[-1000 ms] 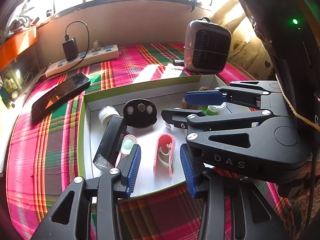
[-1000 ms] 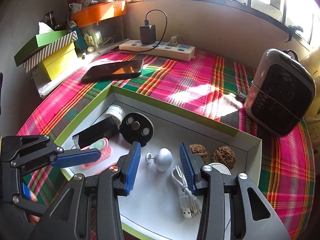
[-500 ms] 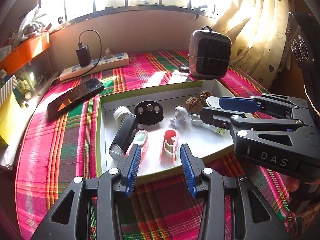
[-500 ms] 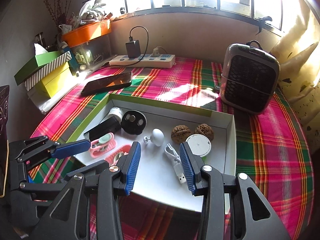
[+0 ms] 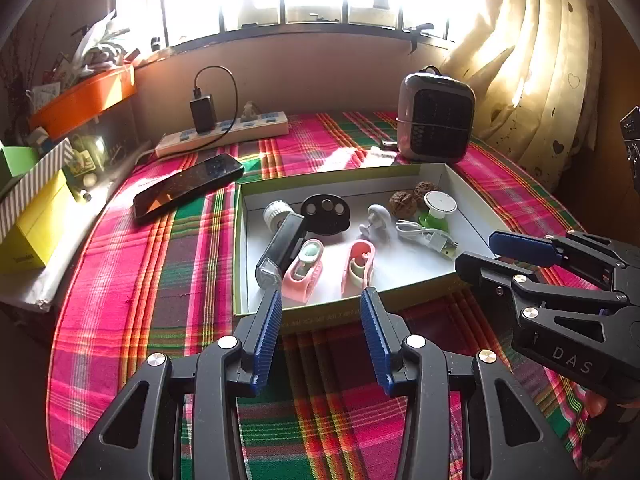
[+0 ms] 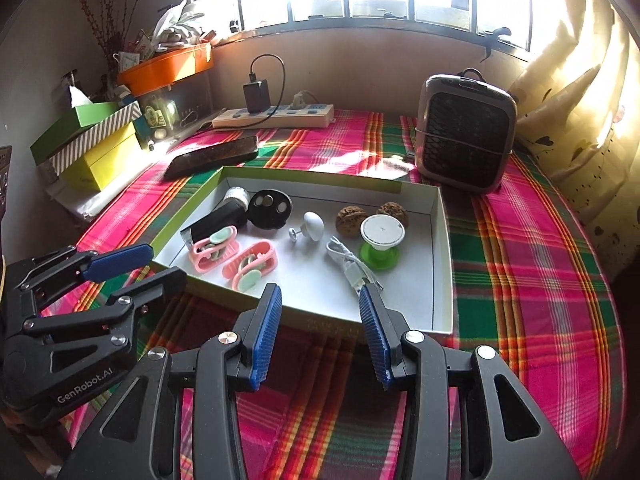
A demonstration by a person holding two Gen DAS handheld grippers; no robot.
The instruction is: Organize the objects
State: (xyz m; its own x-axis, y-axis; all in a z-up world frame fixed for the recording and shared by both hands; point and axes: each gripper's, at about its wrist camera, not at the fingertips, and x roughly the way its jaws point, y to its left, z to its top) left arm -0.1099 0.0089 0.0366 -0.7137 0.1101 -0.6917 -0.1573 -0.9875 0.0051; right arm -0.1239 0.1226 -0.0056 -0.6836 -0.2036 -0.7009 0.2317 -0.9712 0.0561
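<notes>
A shallow white box with a green rim (image 5: pixel 320 178) (image 6: pixel 312 174) lies on the plaid cloth. It holds two pink clips (image 5: pixel 302 270) (image 6: pixel 214 248), a black torch-like bar (image 5: pixel 282 248), a black disc (image 5: pixel 326 214) (image 6: pixel 269 208), a white knob (image 6: pixel 312 226), two walnuts (image 5: pixel 402 204) (image 6: pixel 351 219), a white and green spool (image 5: pixel 438 208) (image 6: pixel 380 240) and a white USB cable (image 5: pixel 424 236) (image 6: pixel 352 264). My left gripper (image 5: pixel 320 296) (image 6: pixel 166 262) hangs open before the box's near wall. Off the near right corner, my right gripper (image 6: pixel 320 292) (image 5: pixel 478 250) is open too. Neither holds anything.
A black phone (image 5: pixel 188 186) lies left of the box, with a power strip and charger (image 5: pixel 224 134) behind it. A small grey heater (image 5: pixel 434 118) stands at the back right by a curtain. Yellow and green boxes (image 6: pixel 100 148) are stacked at the left edge.
Both grippers have drawn back from over the box towards the near side of the table. Their fingertips now sit outside its near wall. The jaw widths look unchanged.
</notes>
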